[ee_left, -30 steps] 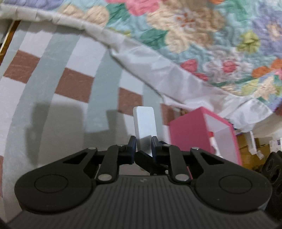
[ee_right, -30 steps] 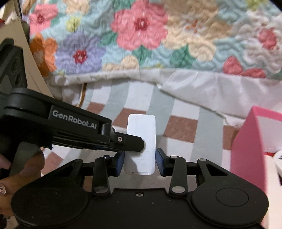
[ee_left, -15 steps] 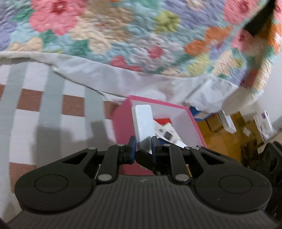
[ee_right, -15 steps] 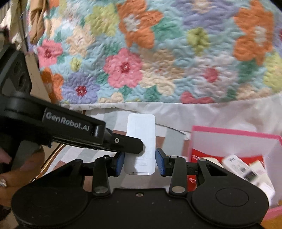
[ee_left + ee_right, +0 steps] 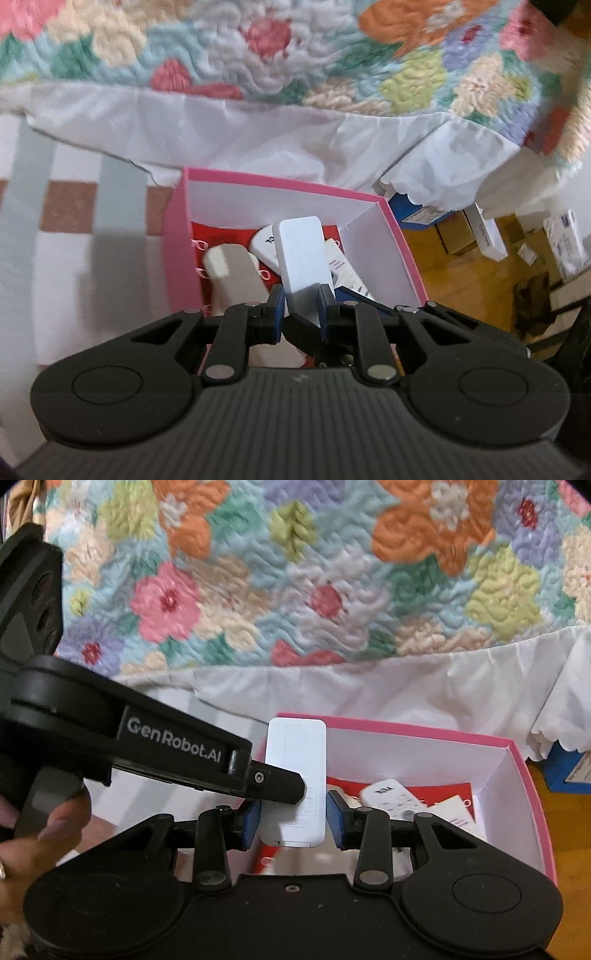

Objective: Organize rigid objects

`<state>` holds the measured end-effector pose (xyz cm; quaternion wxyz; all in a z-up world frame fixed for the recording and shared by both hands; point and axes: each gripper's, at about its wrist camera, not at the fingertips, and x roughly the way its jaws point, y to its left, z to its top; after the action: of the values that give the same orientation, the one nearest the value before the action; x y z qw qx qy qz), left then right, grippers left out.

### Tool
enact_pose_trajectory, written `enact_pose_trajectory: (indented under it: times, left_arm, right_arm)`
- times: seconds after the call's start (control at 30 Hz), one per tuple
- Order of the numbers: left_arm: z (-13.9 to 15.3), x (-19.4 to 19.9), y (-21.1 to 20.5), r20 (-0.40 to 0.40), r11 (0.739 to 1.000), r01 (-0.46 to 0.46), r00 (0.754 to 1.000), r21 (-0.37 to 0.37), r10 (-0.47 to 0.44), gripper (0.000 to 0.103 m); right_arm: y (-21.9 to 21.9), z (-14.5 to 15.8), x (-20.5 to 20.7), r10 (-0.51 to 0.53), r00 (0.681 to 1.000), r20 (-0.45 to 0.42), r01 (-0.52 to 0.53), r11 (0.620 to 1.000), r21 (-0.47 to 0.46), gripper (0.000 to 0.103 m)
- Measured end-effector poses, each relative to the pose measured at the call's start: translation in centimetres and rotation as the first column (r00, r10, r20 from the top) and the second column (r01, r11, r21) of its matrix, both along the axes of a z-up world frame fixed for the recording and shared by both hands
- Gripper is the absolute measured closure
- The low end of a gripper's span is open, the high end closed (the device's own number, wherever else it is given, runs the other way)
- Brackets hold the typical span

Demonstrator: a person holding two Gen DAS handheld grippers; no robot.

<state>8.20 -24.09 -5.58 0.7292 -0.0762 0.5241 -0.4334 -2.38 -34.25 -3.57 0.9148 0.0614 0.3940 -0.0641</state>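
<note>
A flat white remote (image 5: 301, 254) (image 5: 295, 768) is held by both grippers over the open pink box (image 5: 177, 229) (image 5: 517, 760). My left gripper (image 5: 300, 314) is shut on its near end. My right gripper (image 5: 293, 818) is closed on its sides; a narrow gap shows at the right pad. The left gripper's black body (image 5: 177, 753) crosses in front of the remote in the right wrist view. Inside the box lie a white remote with buttons (image 5: 391, 797), a grey-white device (image 5: 232, 273) and a red card (image 5: 221, 236).
The box stands on a checked brown, grey and white cloth (image 5: 66, 206). A floral quilt (image 5: 295, 48) with a white edge hangs behind it. To the right, cardboard and white boxes (image 5: 491, 236) lie on a wooden floor.
Both grippers have carried the white remote to the right, from above the checked cloth to above the open pink box. The box's contents have come into view.
</note>
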Motion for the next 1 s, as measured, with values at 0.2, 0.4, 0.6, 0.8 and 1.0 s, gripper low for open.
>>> enact_pose_trajectory:
  times: [0.2,0.4,0.6,0.8,1.0]
  left_arm:
    - [-2.1,0.0,-3.1,-0.025,0.999,-0.012,1.0,0.042,0.013,0.086]
    - [-2.5,-0.5,-3.3,0.036,0.993,-0.042,0.999,0.109,0.038,0.069]
    - [-0.4,-1.5,0.1,0.063,0.986,-0.044,0.997,0.164,0.035,0.061]
    - [3.4,-3.0,3.9,0.14,0.973,-0.062,0.99,0.221,0.031,0.051]
    - [7.8,-5.0,7.6,0.231,0.957,-0.103,0.972,0.27,0.04,0.04]
  right_arm:
    - [-2.1,-1.9,0.3,0.042,0.999,-0.035,-0.043,0.999,-0.028,0.059]
    - [-2.8,-3.9,0.1,-0.046,0.998,-0.036,0.042,0.994,-0.1,0.059]
    - [-3.7,-3.2,-4.3,-0.151,0.988,0.016,0.15,0.988,0.044,0.059]
    - [-1.6,0.2,-7.1,-0.141,0.987,0.072,0.132,0.984,0.118,0.055]
    - [1.4,5.1,-7.4,-0.09,0.992,0.09,0.076,0.986,0.148,0.047]
